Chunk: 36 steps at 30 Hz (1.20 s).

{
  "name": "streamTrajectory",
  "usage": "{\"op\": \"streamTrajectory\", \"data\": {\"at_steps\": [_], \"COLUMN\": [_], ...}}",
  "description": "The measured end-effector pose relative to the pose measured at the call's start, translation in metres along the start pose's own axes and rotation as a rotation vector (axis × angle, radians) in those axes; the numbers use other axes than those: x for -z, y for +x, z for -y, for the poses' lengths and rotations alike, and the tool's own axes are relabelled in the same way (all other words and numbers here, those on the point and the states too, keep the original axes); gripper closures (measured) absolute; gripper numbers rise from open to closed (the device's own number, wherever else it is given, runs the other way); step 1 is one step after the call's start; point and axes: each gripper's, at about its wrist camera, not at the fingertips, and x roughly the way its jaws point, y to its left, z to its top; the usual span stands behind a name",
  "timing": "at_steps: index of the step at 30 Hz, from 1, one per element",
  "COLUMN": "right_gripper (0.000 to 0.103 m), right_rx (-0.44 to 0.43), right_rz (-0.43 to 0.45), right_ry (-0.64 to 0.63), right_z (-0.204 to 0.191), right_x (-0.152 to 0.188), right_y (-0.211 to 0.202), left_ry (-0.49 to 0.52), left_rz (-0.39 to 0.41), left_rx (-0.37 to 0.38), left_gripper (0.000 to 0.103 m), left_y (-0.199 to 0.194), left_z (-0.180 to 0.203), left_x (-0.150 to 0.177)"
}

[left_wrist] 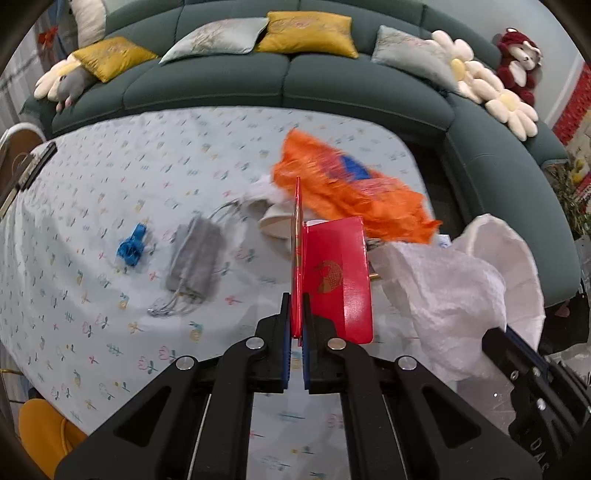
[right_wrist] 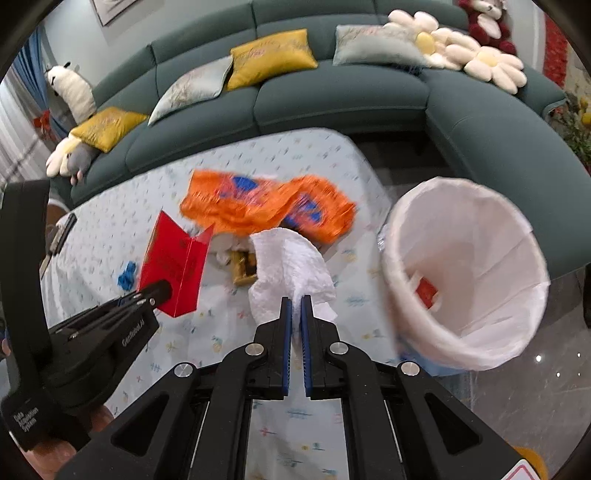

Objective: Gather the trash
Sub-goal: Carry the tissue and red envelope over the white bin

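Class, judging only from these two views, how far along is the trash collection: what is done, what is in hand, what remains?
Done: a red item already lies in the lined bin. In hand: the left gripper clamps a red envelope; the right gripper clamps a white paper towel. Left on the table: orange bag, grey masks, blue scrap.

Red card, white tissue, aloft.

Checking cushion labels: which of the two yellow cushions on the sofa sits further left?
The yellow cushion at the sofa's left end, beside the grey plush toy. The other yellow cushion sits mid-sofa, between two grey-blue cushions.
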Motion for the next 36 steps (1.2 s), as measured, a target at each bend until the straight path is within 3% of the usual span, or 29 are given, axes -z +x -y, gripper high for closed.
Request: {"op": "streamTrajectory", "data": {"at_steps": [9,19,29,36], "right_gripper": [0.098,0.098,0.098,0.098], "right_rx": [0.049,0.119,0.178,0.199], "right_rz": [0.097,0.167,0.176,0.165], "right_ry": [0.048,0.090,0.144,0.174], "right_z": [0.048,0.117,0.177,0.203], "right_x": [-0.012,-0.031,-0.037,-0.036], "right_y": [-0.041,-0.068,-0.064,-0.055], "left_ry": [0.091,0.184,0.265,0.288], "left_rz": [0.054,0.063,0.034,0.005], "left_rx": [0.055,0.121,0.162,0.176], "left_gripper": [0.099,0.099,0.099,0.099], "left_y": [-0.026,-0.025,-0.004,0.012], "left_z": [0.069,0.149,0.215,0.238], "left_x": [0.000,-0.006,-0.005,-0.002]}}
